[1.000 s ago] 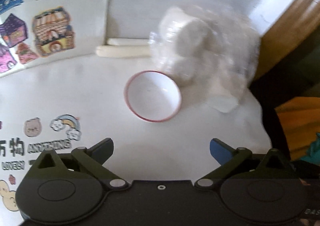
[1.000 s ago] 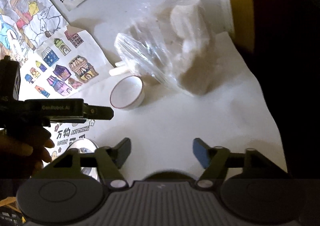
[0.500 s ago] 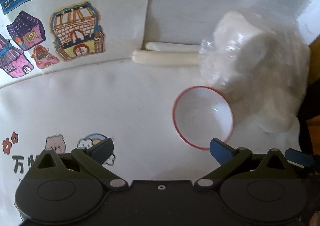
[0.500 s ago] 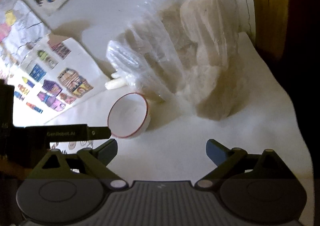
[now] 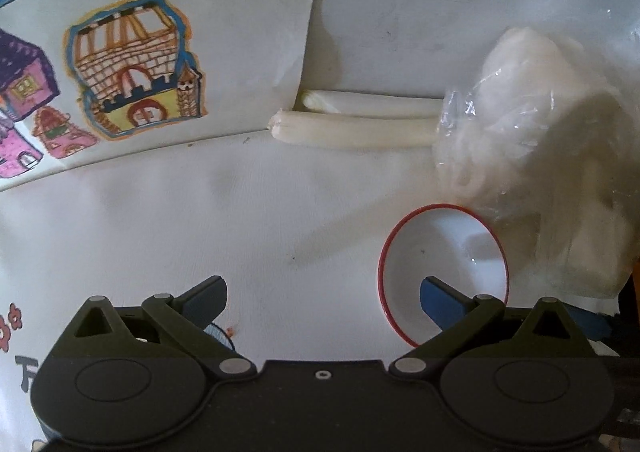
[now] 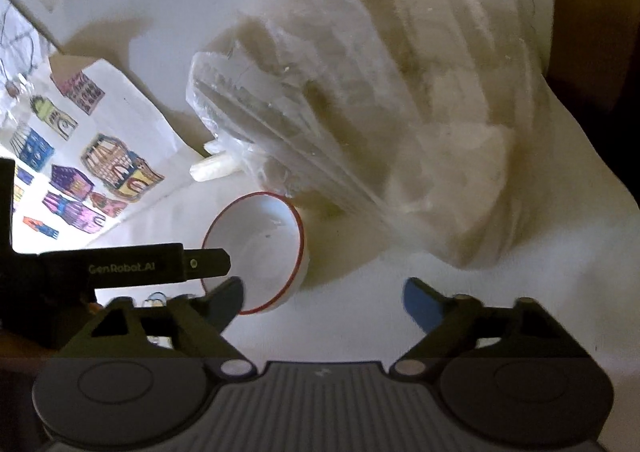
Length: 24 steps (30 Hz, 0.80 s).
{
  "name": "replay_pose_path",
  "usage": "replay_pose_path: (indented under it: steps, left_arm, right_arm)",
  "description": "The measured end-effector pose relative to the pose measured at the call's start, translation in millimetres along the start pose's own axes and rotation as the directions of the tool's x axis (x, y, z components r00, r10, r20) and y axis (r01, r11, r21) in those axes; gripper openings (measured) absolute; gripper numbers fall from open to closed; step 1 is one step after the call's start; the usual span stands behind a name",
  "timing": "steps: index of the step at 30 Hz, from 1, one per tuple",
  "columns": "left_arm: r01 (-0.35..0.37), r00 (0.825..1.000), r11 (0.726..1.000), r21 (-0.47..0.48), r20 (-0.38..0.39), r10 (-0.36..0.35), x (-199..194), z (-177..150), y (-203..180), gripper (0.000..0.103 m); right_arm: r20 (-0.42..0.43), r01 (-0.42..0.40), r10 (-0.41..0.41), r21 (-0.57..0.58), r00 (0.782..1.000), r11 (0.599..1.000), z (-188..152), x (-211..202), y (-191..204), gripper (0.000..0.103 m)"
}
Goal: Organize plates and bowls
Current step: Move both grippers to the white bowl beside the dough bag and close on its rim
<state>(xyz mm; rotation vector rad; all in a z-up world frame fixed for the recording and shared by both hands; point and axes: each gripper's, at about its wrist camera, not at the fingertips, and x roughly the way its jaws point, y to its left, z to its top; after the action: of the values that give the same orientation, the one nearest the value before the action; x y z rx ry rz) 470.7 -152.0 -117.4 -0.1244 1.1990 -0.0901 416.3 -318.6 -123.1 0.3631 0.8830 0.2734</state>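
Note:
A white bowl with a red rim [image 5: 442,256] stands upright on the white table, against a clear plastic bag. My left gripper [image 5: 322,294] is open; its right finger [image 5: 440,298] is over the bowl's inside, its left finger over bare table. In the right wrist view the same bowl [image 6: 260,248] sits at centre left. My right gripper [image 6: 322,298] is open; its left finger [image 6: 226,298] overlaps the bowl's near rim. The left gripper's finger [image 6: 200,264] reaches over the bowl from the left.
A clear plastic bag of white items [image 5: 532,156] [image 6: 380,124] lies just behind and right of the bowl. Two white sticks [image 5: 360,124] lie at the wall. Sheets with coloured house drawings [image 5: 132,64] [image 6: 100,168] cover the left. The table edge drops off at right.
Both grippers have moved in toward the bowl, which now sits larger and lower in both views. The left gripper shifted left, so the bowl went from centre to under its right finger.

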Motion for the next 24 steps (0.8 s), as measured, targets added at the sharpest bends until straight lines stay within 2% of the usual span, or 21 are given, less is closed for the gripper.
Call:
replay_pose_path:
  steps: [5,7,11,13,15,19,21,24]
  left_arm:
    - [-0.004,1.000,1.000,0.017,-0.009,0.004,8.1,4.0,-1.6,0.102]
    - [-0.010,1.000,1.000,0.021,-0.012,0.010,13.8,5.7,-5.0,0.102]
    - [-0.033,0.999,0.998,0.044,-0.029,0.035,23.6,6.8,-10.3,0.102]
    - [-0.049,0.998,0.998,0.051,-0.037,0.051,28.5,6.5,-13.7,0.102]
    - [-0.057,0.998,0.997,0.053,-0.035,0.059,31.5,6.1,-17.4,0.101]
    - [-0.052,0.997,0.997,0.052,-0.046,0.055,37.9,5.4,-23.8,0.092]
    - [-0.050,0.998,0.997,0.052,-0.043,0.052,37.2,3.2,-25.9,0.083]
    - [-0.010,0.999,0.999,0.044,-0.047,0.013,36.7,2.2,-27.2,0.075]
  right_arm:
    - [-0.005,0.002,-0.002,-0.009,1.000,1.000,2.5,9.0,5.5,0.075]
    - [-0.005,0.003,-0.003,-0.015,1.000,1.000,3.8,12.5,7.9,0.065]
    - [-0.016,-0.004,0.003,-0.015,1.000,1.000,5.0,18.4,10.4,0.054]
    - [-0.017,-0.008,0.008,-0.015,1.000,1.000,4.8,19.4,11.0,0.043]
    - [-0.020,-0.015,0.015,-0.017,1.000,1.000,4.4,21.3,11.6,0.038]
    - [-0.019,-0.030,0.029,-0.028,0.999,0.999,4.4,24.0,15.6,0.026]
    - [-0.019,-0.035,0.034,-0.033,0.999,0.999,4.6,24.9,18.5,0.022]
    - [-0.019,-0.037,0.037,-0.035,0.999,0.999,4.5,25.7,20.2,0.020]
